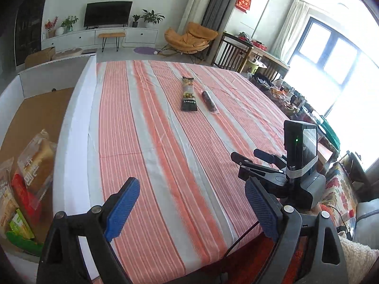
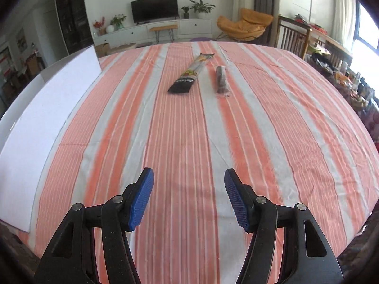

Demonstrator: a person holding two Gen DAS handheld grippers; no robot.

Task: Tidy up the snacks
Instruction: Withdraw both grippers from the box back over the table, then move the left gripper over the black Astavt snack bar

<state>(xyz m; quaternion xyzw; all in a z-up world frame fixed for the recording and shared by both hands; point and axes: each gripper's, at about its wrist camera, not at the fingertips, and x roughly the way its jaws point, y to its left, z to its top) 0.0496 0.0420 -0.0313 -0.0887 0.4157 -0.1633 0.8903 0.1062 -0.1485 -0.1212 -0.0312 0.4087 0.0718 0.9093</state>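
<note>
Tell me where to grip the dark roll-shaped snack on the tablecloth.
Grip the dark roll snack across its middle, coming from above with fingers either side of its narrow width. It lies flat, lengthwise away from the open right gripper, clear of the long black packet beside it.

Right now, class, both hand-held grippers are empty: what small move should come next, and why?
Probably reach the right hand-held gripper forward to the dark sleeve of biscuits. It and the long flat packet lie untouched on the striped cloth, while other snacks already sit in the box.
</note>
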